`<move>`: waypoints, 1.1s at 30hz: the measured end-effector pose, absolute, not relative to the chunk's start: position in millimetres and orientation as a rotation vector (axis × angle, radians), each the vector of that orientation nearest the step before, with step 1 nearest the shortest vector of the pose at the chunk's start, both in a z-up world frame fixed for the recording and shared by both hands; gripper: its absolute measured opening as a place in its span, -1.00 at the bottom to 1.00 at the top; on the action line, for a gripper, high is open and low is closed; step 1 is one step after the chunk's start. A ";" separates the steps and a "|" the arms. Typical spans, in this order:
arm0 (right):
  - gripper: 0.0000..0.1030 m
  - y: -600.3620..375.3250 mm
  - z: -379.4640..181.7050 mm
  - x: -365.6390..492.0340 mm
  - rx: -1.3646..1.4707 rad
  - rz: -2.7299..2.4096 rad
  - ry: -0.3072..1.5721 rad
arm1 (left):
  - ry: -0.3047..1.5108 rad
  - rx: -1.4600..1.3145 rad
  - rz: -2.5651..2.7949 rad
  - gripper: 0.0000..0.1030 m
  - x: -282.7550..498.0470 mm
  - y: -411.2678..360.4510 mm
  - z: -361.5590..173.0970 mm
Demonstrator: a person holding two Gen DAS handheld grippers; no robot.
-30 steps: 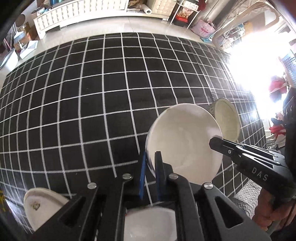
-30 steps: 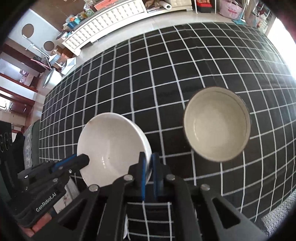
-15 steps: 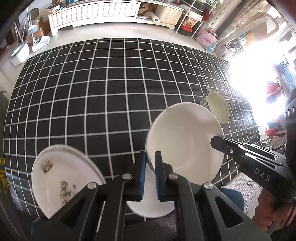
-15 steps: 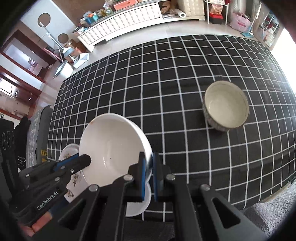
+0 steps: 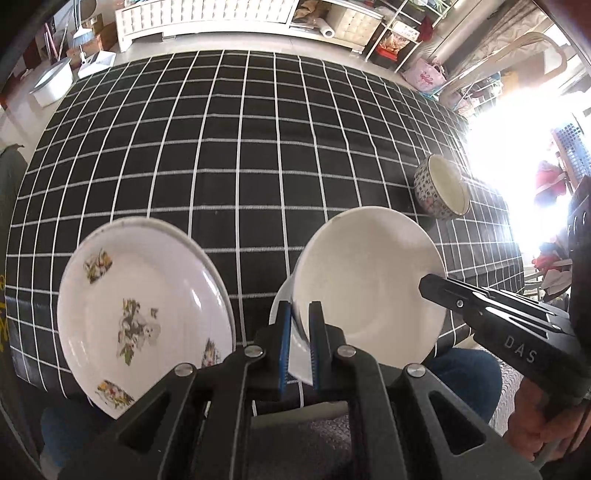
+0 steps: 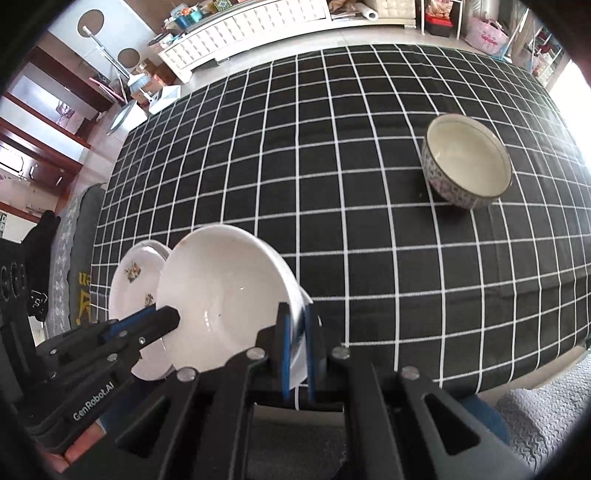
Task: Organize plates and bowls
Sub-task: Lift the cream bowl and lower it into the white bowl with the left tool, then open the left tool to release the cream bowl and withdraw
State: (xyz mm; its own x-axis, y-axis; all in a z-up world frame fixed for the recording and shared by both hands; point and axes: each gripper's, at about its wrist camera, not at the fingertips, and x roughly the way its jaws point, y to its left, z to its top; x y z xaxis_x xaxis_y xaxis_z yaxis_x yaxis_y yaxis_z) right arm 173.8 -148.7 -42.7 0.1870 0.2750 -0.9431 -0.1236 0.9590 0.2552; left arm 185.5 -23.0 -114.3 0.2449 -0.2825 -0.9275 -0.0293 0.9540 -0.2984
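A plain white bowl is held in the air over the table's near edge by both grippers. My left gripper is shut on its left rim; my right gripper is shut on its right rim. The bowl also shows in the right wrist view. A second white dish shows just below it. A flowered white plate lies at the near left, also seen in the right wrist view. A patterned bowl stands upright at the far right, also seen in the left wrist view.
The table wears a black cloth with a white grid. Its near edge lies just under the grippers. White cabinets and shelves stand beyond the far side on the floor.
Both grippers have lifted and drawn the white bowl back toward the near edge. The flowered plate and the dish under the bowl have come into view; the patterned bowl now looks farther off.
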 end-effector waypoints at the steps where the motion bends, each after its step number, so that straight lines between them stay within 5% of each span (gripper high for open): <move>1: -0.81 -148.7 -45.3 171.6 0.132 0.281 1.361 | 1.318 -0.277 -0.175 -0.85 182.7 -23.1 -115.6; 33: -0.81 -146.4 -84.5 163.9 0.108 0.281 1.420 | 1.355 -0.264 -0.155 -0.85 172.4 -24.8 -149.3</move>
